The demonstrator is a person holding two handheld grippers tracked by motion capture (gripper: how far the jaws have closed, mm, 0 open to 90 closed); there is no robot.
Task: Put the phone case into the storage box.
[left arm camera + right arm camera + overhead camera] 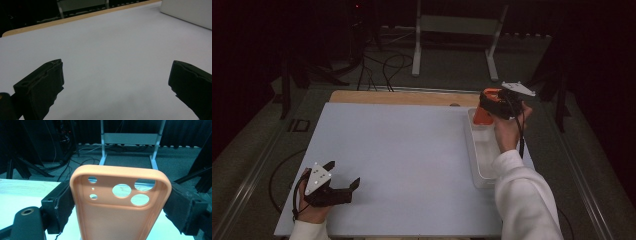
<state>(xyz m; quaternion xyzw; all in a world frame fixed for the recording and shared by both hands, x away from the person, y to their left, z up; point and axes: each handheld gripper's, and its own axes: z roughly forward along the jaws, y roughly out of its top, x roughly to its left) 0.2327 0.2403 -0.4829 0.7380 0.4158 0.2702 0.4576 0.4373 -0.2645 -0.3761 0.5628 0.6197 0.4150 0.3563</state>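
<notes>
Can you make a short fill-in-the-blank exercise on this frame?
1. The right tongs are shut on an orange phone ____.
2. The left tongs are ____, with nothing between the jaws.
3. The right tongs hold the case above the white ____ at the table's right edge.

Missing words: case; open; tray

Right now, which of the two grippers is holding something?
The right gripper, up over the white tray, has its fingers squeezed on the orange phone case. The left gripper, low near the person, is open over the bare table.
</notes>
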